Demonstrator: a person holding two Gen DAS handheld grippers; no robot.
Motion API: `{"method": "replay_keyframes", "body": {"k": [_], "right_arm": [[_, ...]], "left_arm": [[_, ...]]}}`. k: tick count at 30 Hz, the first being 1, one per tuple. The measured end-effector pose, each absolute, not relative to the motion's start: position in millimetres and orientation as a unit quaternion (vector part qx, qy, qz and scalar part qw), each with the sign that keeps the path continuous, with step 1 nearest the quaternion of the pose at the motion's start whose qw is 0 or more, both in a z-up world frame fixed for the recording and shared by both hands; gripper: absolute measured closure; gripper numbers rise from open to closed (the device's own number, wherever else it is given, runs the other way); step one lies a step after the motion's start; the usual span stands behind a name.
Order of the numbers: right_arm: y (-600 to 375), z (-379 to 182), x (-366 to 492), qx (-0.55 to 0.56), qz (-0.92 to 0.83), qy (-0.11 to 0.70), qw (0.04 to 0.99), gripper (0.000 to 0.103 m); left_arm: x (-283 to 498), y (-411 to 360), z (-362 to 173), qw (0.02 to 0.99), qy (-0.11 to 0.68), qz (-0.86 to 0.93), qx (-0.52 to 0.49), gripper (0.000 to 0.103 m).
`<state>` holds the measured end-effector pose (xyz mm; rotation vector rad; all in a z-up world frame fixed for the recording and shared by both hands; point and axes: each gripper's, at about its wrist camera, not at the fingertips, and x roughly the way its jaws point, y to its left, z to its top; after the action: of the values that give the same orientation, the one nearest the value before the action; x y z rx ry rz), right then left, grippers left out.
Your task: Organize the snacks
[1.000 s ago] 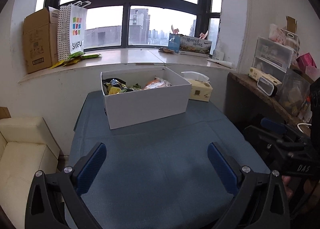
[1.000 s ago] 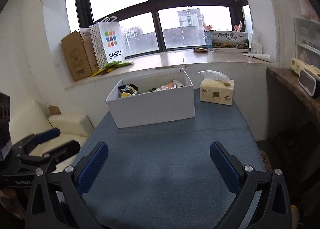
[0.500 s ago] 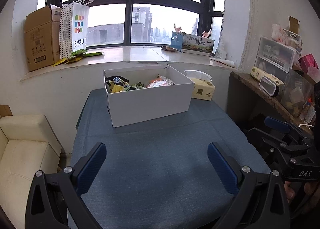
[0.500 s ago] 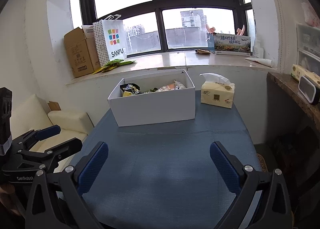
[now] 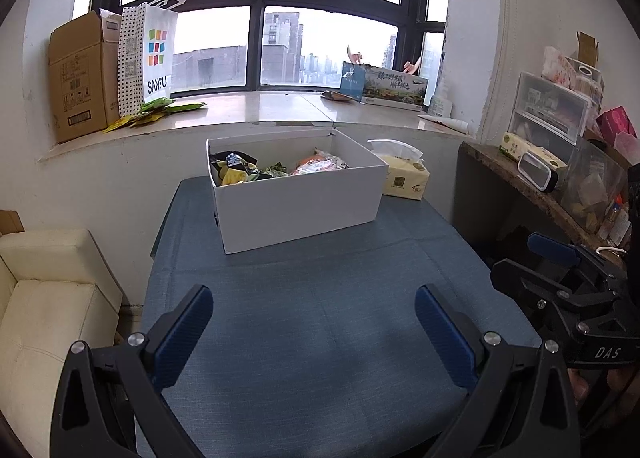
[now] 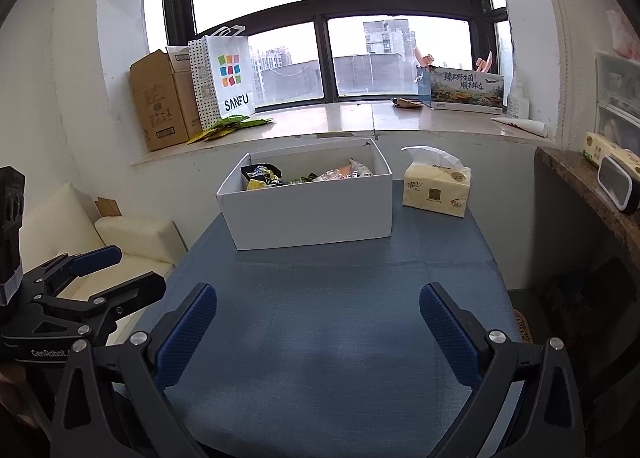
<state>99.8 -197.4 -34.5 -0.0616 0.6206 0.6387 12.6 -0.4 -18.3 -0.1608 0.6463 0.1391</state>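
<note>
While both spread wide, left gripper (image 5: 314, 316) and right gripper (image 6: 318, 314) hover level.

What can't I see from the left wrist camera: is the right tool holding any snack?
Observer: No. The right tool is open and empty above the blue table.
Operator: Does the tissue pack touch the box?
Observer: No. The tissue pack stands apart from the white box, on its right.
Operator: Where's my left tool?
Observer: The left tool is open, out past the table's left edge, in front of the cream sofa.
</note>
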Motion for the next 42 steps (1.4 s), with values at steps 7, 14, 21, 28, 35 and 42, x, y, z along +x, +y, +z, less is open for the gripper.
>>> {"method": "replay_keyframes", "body": {"k": [7,14,21,28,35,42], "right_arm": [[-196.2,-35.5,99.3,-0.033,0.308,0.304,0.901,0.000],[-194.9,-35.6,98.7,-0.036,0.308,0.305,0.900,0.000],[-194.3,-35.4,99.0,-0.036,0.309,0.305,0.900,0.000],[-194.7,-35.3,99.0,-0.036,0.309,0.305,0.900,0.000],[-195.0,-35.5,97.9,-0.038,0.309,0.303,0.901,0.000],[-194.2,-35.1,98.0,-0.042,0.308,0.303,0.901,0.000]], "left_arm": [[12.9,2.2,-19.4,0.942,0.319,0.067,-0.082,0.000],[13.0,2.8,-19.8,0.941,0.321,0.066,-0.082,0.000],[12.7,3.0,-20.4,0.941,0.323,0.065,-0.082,0.000],[13.7,2.6,-19.9,0.941,0.323,0.065,-0.082,0.000],[13.9,2.7,-19.8,0.941,0.323,0.065,-0.082,0.000],[13.8,2.9,-20.3,0.940,0.324,0.064,-0.084,0.000]]}}
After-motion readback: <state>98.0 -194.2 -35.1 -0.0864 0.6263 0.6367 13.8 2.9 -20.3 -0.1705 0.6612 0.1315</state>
